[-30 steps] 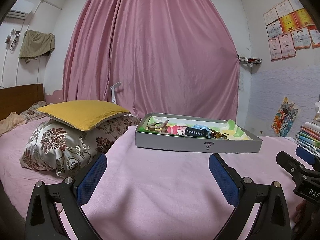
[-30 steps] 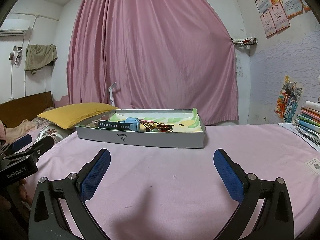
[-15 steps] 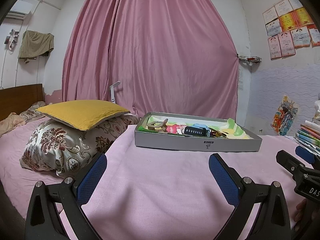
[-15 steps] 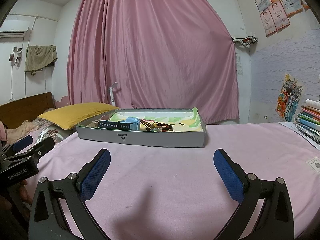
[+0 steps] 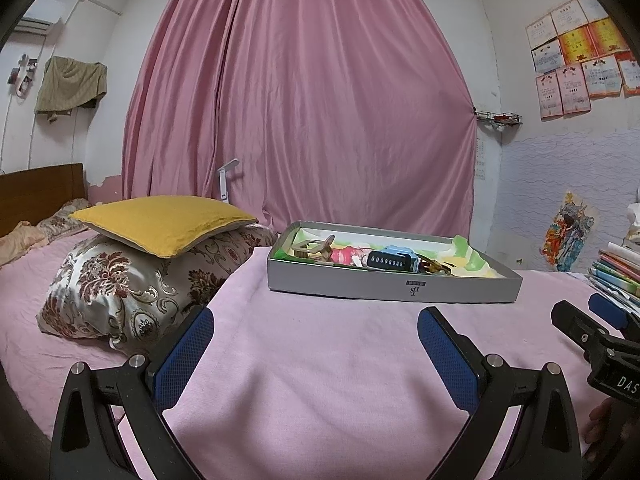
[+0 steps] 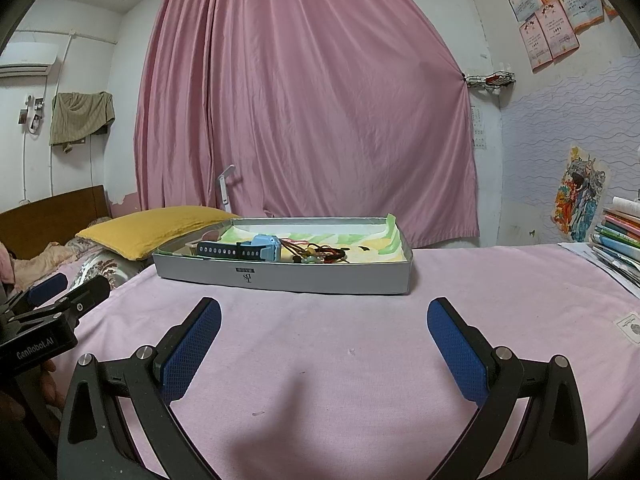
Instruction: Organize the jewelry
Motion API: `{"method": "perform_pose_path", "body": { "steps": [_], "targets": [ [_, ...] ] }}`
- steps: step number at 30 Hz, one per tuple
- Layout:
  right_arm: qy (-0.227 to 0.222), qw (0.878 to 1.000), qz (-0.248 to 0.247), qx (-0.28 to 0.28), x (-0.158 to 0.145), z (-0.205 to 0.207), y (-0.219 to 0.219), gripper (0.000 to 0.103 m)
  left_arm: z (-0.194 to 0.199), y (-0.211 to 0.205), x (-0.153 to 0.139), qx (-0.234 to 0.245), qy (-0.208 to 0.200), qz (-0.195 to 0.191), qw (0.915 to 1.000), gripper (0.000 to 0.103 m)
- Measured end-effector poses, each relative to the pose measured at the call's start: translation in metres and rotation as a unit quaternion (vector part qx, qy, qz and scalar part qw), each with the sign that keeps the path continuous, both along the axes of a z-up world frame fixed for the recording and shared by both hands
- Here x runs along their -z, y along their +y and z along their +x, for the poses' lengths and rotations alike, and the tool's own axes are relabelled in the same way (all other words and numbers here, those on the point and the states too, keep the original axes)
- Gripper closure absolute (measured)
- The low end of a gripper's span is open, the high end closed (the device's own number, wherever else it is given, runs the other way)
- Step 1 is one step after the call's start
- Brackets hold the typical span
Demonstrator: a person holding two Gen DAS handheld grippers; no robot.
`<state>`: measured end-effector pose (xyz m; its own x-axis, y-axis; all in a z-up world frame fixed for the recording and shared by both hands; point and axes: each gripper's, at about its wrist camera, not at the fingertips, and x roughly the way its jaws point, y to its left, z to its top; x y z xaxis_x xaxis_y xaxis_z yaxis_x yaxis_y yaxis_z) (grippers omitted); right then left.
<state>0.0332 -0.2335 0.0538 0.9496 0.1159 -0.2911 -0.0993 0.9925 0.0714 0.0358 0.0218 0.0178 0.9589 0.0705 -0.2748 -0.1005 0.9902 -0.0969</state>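
While both the left gripper (image 5: 316, 340) and right gripper (image 6: 324, 330) gape empty, the shallow grey jewelry tray (image 6: 280, 278) lies ahead, long axis crosswise, roughly equidistant from both.

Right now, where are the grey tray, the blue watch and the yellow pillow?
grey tray (image 6: 320, 280): right wrist view, on its front wall.
blue watch (image 6: 262, 247): right wrist view, on the light blue body.
yellow pillow (image 5: 160, 222): left wrist view, on its top face.
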Motion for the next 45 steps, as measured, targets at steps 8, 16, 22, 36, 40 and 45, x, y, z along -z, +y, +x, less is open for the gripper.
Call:
{"method": "perform_pose_path", "body": {
  "steps": [8,16,22,36,40,45],
  "targets": [
    [-0.001,1.000,0.004,-0.001,0.0004,-0.0012,0.0004,0.002,0.0006,0.0010,0.0001,0.000,0.001,0.001,1.0000,0.001],
    [0.000,1.000,0.008,-0.001,-0.0001,-0.0024,0.0002,0.002,0.0004,0.0024,0.0006,0.001,0.003,-0.001,1.0000,0.001],
    [0.000,1.000,0.008,-0.002,0.0001,-0.0034,0.0017,0.002,-0.0001,0.0020,0.0003,0.001,0.003,0.002,1.0000,0.001],
    [0.001,1.000,0.009,-0.002,0.0000,-0.0019,0.0002,0.002,-0.0004,0.0026,0.0003,0.001,0.004,0.003,1.0000,0.001],
    [0.001,1.000,0.009,-0.002,0.0001,-0.0022,0.0009,0.002,-0.0006,0.0026,0.0003,0.002,0.004,0.002,1.0000,0.001],
    [0.001,1.000,0.009,-0.003,0.0000,-0.0014,0.0005,0.002,0.0002,0.0019,-0.0001,0.001,0.004,0.002,1.0000,0.001]
  ]
}}
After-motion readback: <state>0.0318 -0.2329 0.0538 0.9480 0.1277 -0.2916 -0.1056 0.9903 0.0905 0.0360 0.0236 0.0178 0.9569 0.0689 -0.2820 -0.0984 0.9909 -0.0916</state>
